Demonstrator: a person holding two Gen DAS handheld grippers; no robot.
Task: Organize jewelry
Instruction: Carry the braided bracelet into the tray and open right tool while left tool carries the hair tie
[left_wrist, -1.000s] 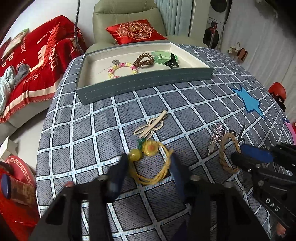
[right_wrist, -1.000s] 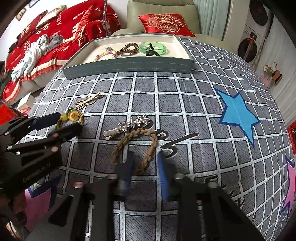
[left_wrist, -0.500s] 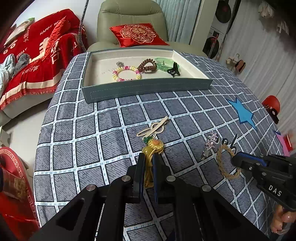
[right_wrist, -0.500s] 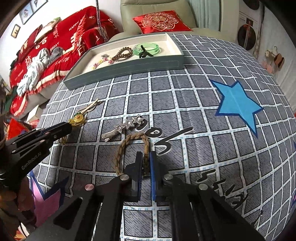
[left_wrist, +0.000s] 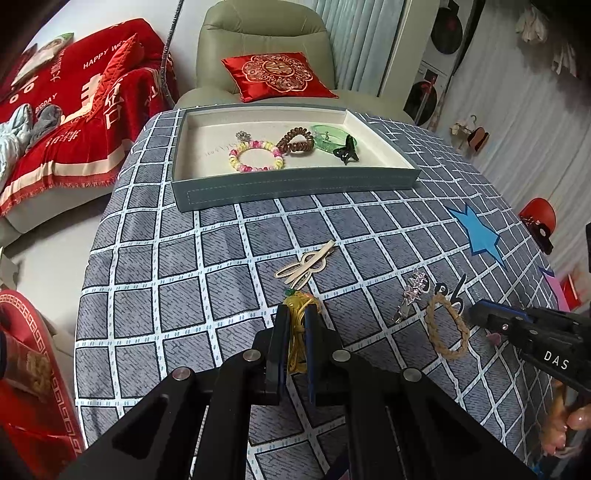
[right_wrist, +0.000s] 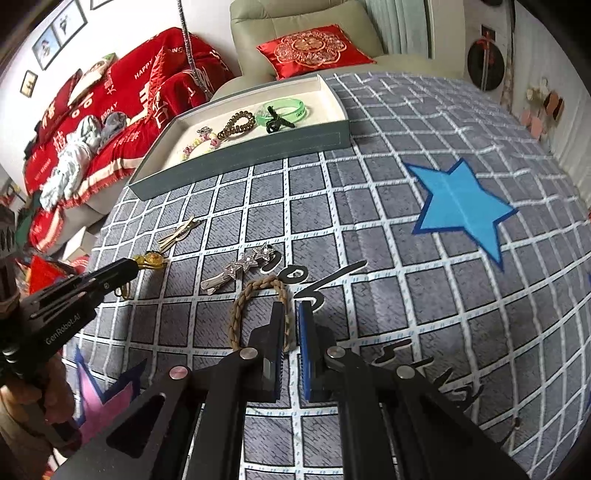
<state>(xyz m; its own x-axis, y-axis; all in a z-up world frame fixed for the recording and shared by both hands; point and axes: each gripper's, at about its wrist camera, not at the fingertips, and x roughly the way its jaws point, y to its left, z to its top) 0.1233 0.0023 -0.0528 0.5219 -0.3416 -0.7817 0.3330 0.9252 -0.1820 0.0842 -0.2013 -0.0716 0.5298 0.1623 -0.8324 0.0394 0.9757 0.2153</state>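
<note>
both tongs clamped: left tongs (left_wrist: 295, 325) on yellow hair tie (left_wrist: 297, 332), right tongs (right_wrist: 291, 321) on braided band (right_wrist: 258, 314)

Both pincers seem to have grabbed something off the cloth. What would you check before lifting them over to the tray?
1. Left tool shut on the yellow flower hair tie: ok.
2. Right tool shut on the braided tan band: ok, it pinches one side only.
3. Braided tan band free of the silver star clip: ok, they lie apart.
4. Room in the tray: ok, bare lining at its left.
5. Cream hair clip clear of the left tool's load: cannot tell, it lies very close.
</note>
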